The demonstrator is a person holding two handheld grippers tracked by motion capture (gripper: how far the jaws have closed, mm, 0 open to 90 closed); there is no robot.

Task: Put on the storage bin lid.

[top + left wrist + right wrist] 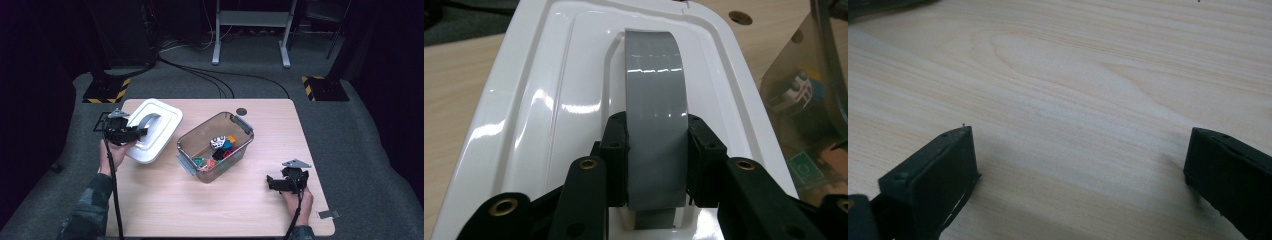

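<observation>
The left tool (656,165), clamped on the grey handle (655,110) of the white lid (152,127) at the desk's (240,210) far left, should keep it level toward the clear bin (215,146) (right tool (1078,175) rests wide, empty).

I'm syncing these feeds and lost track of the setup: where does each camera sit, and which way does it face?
High view: above the person's side, facing forward and down on the table; forearms, left gripper and right gripper show.
Left gripper view: on that gripper, looking along jaws clamped on the lid's grey handle.
Right gripper view: low over bare wood, jaws wide apart.
Shared: high and left gripper views both show the white lid and clear bin.
</observation>
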